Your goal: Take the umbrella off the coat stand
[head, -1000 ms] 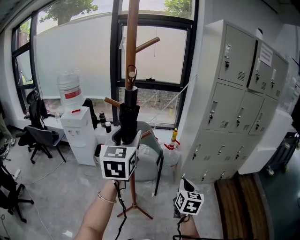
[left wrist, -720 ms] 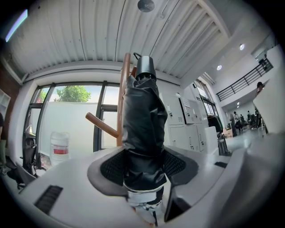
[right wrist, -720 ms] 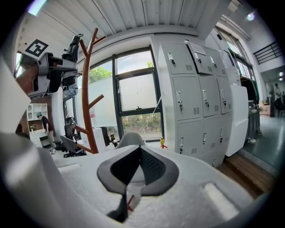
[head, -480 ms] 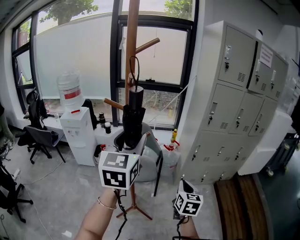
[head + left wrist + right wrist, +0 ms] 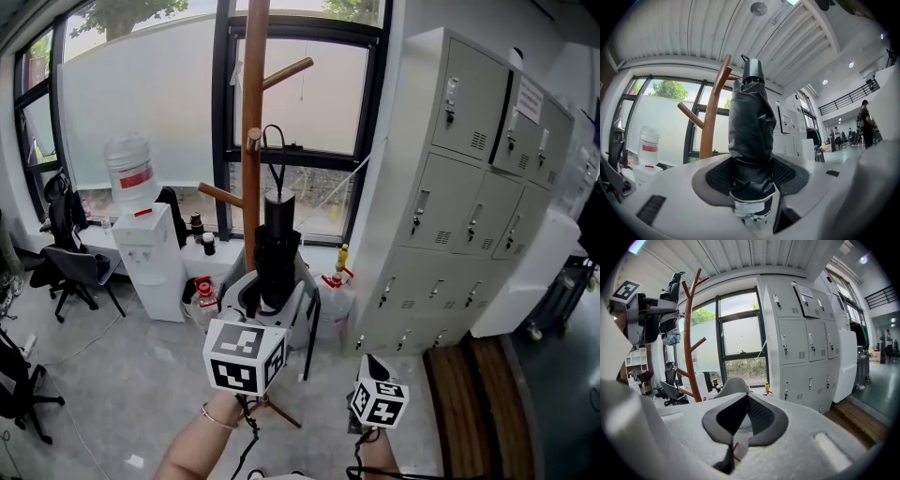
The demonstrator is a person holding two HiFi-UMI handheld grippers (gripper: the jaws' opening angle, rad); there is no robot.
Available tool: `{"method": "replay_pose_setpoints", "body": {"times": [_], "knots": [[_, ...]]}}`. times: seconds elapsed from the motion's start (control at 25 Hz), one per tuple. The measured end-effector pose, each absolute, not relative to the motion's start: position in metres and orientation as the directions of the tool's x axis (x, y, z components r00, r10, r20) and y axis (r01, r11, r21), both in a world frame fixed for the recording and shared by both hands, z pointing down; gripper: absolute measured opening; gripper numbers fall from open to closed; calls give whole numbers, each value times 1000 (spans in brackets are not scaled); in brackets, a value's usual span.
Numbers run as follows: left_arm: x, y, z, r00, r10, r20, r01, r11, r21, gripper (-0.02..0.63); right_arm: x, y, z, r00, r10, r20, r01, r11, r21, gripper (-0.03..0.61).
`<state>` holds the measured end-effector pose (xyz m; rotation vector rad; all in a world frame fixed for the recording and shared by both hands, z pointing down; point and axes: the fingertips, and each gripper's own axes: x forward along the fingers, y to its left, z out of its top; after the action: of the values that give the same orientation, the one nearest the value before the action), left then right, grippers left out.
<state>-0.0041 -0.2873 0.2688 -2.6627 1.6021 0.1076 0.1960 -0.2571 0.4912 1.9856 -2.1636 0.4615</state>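
A folded black umbrella (image 5: 278, 246) (image 5: 750, 131) stood upright in the left claw (image 5: 272, 298) (image 5: 751, 190), whose jaws were clenched round its lower end – dark pads pressed on the fabric from both sides. The umbrella rose just beside the tall brown wooden coat stand (image 5: 251, 112) (image 5: 710, 126), on its right in the head view. Its thin black cord loop (image 5: 273, 150) stood up from the handle next to a short peg of the stand; whether cord and peg touched could not be told. The right claw (image 5: 369, 362) (image 5: 742, 420) hung lower and to the right, well apart from the stand – its jaws drawn together with nothing between them. Behind were a large window, a white water dispenser (image 5: 150, 267) on the left and a bank of grey metal lockers (image 5: 469, 187) on the right.
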Motion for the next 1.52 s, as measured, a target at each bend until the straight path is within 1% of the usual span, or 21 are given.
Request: {"method": "replay_pose_setpoints", "body": {"times": [0.32, 0.64, 1.16, 1.36, 1.52], "knots": [[20, -280, 314, 514, -857, -37, -853, -515, 82, 230, 218, -244, 494, -45, -940, 338, -995, 11, -100, 5], [47, -273, 361, 550, -835, 2, -830, -546, 109, 232, 248, -229, 497, 17, -938, 345, -995, -49, -84, 5], [85, -280, 444, 591, -803, 68, -806, -587, 73, 230, 279, -207, 503, 110, -932, 346, -986, -146, -80, 5], [86, -287, 475, 585, -801, 128, -811, -581, 71, 230, 286, -201, 502, 144, -929, 341, -982, -176, -63, 5], [83, -290, 483, 580, -801, 147, -814, -575, 79, 230, 288, -198, 502, 160, -927, 338, -980, -191, -59, 5]]}}
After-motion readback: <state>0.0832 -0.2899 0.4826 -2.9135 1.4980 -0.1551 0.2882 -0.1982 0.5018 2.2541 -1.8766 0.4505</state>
